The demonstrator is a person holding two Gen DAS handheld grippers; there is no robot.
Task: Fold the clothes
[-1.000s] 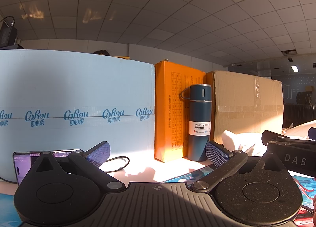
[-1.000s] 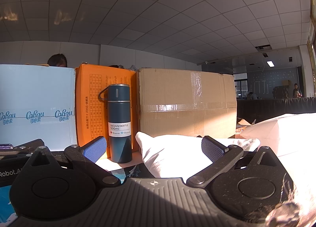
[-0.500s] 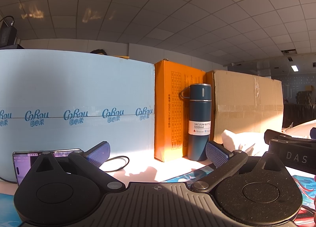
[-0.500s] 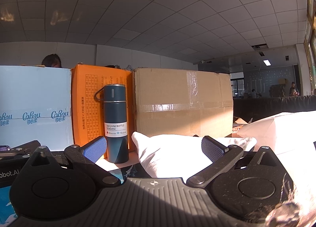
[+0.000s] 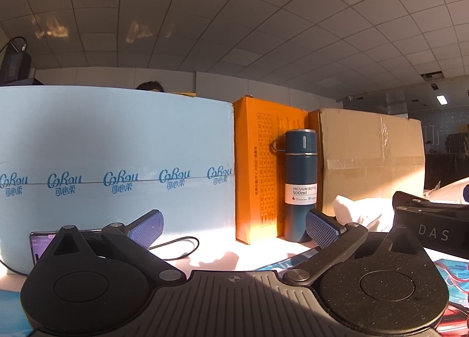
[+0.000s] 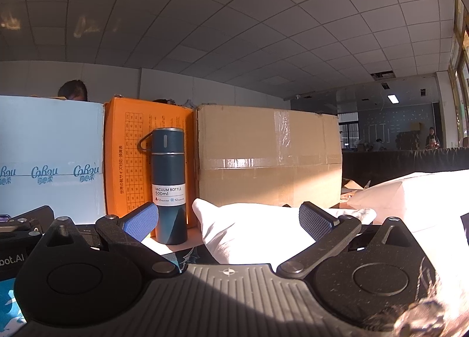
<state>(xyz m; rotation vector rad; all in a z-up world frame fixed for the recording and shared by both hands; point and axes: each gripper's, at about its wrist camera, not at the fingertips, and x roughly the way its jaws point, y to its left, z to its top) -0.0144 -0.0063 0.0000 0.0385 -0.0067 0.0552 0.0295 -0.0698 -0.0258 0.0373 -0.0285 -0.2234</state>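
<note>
Both grippers have barely shifted; from the right one the vacuum bottle (image 6: 169, 184) has slid a little leftward. Left gripper (image 5: 233, 227) and right gripper (image 6: 227, 221) hover with fingers spread, holding nothing. White garment (image 6: 258, 234) lies heaped on the table just ahead of the right gripper, right of the bottle, before the cardboard box (image 6: 268, 161). It looks rumpled rather than squared, running mostly left-right; whether any fold is made I can't tell

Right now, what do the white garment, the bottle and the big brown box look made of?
White garment: soft matte woven cloth, probably cotton; it creases and puffs. Bottle: likely metal, matte dark-blue coating, silver rings, paper label. Brown box: corrugated cardboard, sealed with glossy clear tape that glints.
</note>
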